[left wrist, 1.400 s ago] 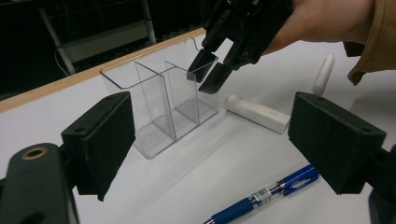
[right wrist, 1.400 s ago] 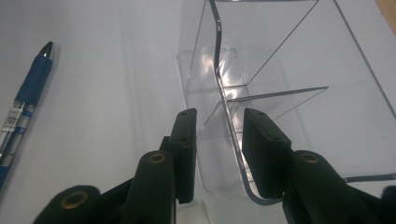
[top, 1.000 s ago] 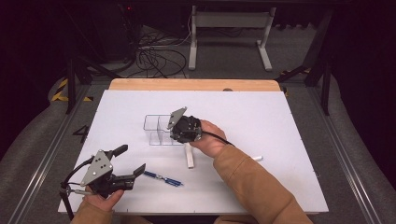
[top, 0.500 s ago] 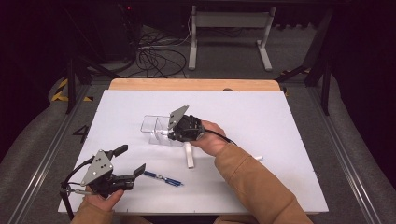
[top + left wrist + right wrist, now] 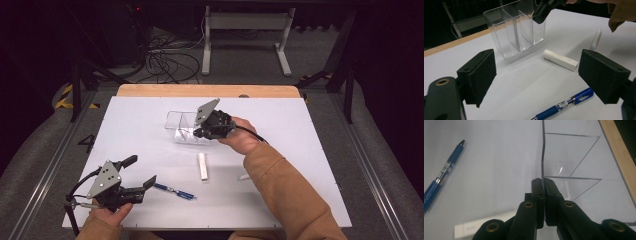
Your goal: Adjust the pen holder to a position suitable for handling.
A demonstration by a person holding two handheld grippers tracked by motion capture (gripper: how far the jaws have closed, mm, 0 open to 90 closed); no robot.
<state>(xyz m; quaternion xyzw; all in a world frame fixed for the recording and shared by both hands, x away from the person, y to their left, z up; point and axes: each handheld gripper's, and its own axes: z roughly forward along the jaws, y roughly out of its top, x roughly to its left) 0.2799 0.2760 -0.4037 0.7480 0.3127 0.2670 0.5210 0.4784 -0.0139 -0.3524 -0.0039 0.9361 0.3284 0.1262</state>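
You have a blue ballpoint pen [image 5: 174, 191] lying near the front edge of the white table top [image 5: 310, 165], left of centre. Just beyond it, toward the middle, a white cylindrical tube [image 5: 202, 166] lies flat. To its right sits a small white stick [image 5: 244, 177]. A tangle of black cables [image 5: 165, 62] lies on the floor beyond the table's far wooden edge [image 5: 150, 90].

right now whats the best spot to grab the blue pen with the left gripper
Grip the blue pen across the middle of its barrel, coming down from above. It lies flat on the white table, so only its sides are free, and nothing crowds it. The left gripper sits open just beside it; turn the jaws crosswise to the barrel before closing.
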